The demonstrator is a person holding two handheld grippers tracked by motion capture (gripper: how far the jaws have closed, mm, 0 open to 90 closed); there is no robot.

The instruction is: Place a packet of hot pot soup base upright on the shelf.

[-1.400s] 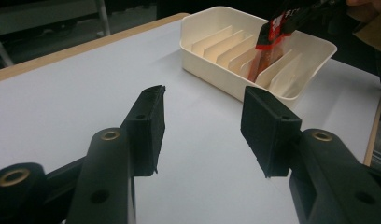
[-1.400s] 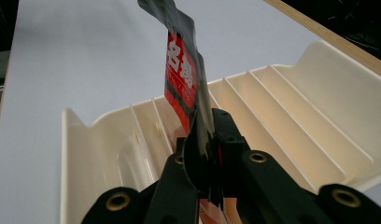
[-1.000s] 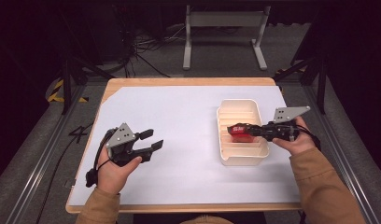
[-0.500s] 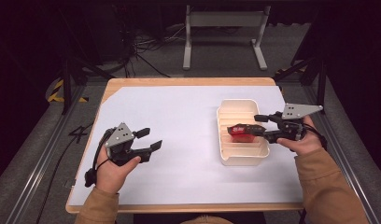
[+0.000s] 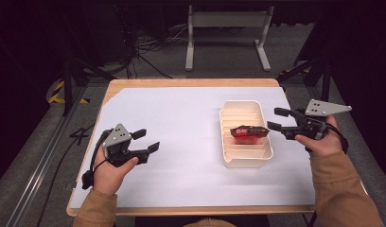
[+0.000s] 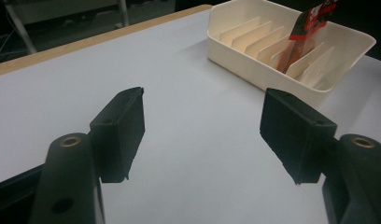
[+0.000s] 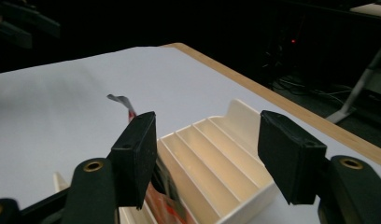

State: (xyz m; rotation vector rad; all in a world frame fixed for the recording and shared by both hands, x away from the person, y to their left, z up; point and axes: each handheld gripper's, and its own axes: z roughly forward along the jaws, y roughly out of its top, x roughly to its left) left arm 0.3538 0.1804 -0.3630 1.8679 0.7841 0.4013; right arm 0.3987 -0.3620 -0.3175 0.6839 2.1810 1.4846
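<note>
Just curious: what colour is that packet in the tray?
Red and black packet; the high view shows it best.

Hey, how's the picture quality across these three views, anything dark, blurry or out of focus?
High view: white table cover evenly lit, surroundings nearly black. Left gripper view: slotted tray and red packet fairly sharp, near jaws softer. Right gripper view: dim, black background, packet largely hidden behind a jaw.

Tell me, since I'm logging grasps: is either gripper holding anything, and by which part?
Nothing is held. The left gripper and right gripper are both open; the red foil packet stands free in the cream slotted tray.
</note>
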